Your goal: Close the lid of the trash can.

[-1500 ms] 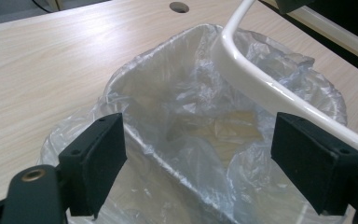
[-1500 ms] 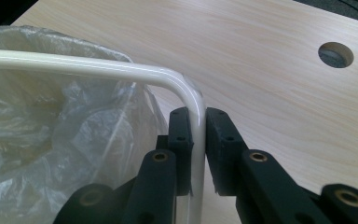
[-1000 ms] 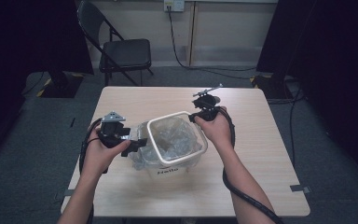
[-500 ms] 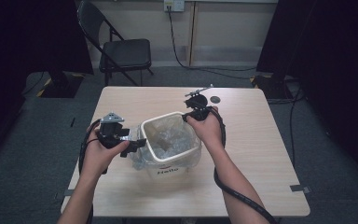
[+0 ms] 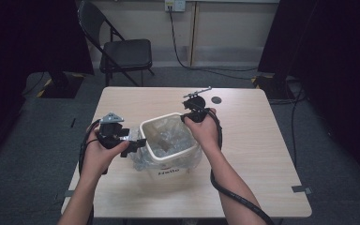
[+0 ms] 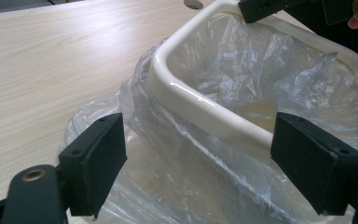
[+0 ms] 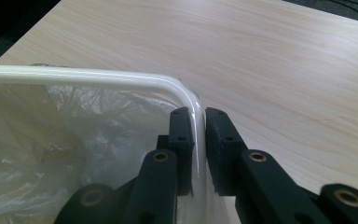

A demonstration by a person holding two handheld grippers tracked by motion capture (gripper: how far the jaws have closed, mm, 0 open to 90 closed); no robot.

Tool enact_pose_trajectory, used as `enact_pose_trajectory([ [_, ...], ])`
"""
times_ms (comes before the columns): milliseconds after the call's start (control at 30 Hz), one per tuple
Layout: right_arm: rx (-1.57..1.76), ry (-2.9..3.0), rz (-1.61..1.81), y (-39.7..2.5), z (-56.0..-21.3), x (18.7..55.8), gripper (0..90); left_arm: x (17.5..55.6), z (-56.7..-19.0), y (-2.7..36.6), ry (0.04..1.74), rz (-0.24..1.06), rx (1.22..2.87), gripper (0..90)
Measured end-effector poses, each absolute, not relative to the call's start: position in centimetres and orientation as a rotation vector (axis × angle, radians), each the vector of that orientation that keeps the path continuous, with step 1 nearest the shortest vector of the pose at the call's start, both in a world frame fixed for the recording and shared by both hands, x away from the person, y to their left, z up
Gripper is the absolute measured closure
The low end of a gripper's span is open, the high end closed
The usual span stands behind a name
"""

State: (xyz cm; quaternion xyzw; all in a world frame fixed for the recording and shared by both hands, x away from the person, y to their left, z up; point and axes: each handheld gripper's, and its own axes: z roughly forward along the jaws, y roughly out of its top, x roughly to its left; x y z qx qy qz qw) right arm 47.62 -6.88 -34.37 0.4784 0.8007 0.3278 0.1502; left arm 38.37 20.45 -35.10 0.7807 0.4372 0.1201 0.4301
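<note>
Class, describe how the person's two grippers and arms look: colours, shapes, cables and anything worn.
Both grippers are black. The left gripper carries a grey three-cornered plate on top and has flat, blocky black pads with small screw holes. The right gripper has brass-coloured rivets on its linkage. A black cable trails from each. The forearms are bare, with no sleeves in sight.

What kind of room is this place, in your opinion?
Probably a recording studio or lab corner, not a home: a single wooden table stands on grey carpet, dark curtains hang at both sides, and a lone folding chair stands by a bare wall.
</note>
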Motion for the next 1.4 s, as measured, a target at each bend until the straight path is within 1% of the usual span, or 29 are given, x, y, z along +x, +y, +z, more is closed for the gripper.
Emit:
enact_pose_trajectory([
  [233, 1.375, 2.298, 0.967, -7.7, -33.5, 47.4, 81.6, 38.2, -34.7, 21.1, 1.101, 0.313, 1.937, 17.5],
  [600, 1.413, 2.245, 0.989, -10.5, -31.6, 47.1, 81.5, 38.2, -34.5, 20.5, 1.090, 0.312, 1.945, 17.4],
  [800, 1.433, 2.220, 0.959, -11.0, -31.8, 47.6, 81.4, 38.2, -34.6, 20.5, 1.086, 0.302, 1.945, 17.4],
  [967, 1.457, 2.238, 0.955, -10.4, -32.5, 47.9, 81.4, 38.1, -34.6, 20.9, 1.092, 0.308, 1.939, 17.5],
  [1100, 1.429, 2.263, 0.989, -8.9, -32.8, 47.4, 81.3, 37.9, -34.3, 21.1, 1.090, 0.329, 1.935, 18.5],
  [1267, 1.425, 2.281, 0.978, -7.2, -34.0, 47.1, 80.8, 37.8, -34.4, 20.7, 1.081, 0.319, 1.936, 18.5],
  [1400, 1.435, 2.269, 0.994, -7.1, -34.3, 47.2, 80.5, 38.0, -34.7, 20.3, 1.075, 0.313, 1.943, 18.5],
])
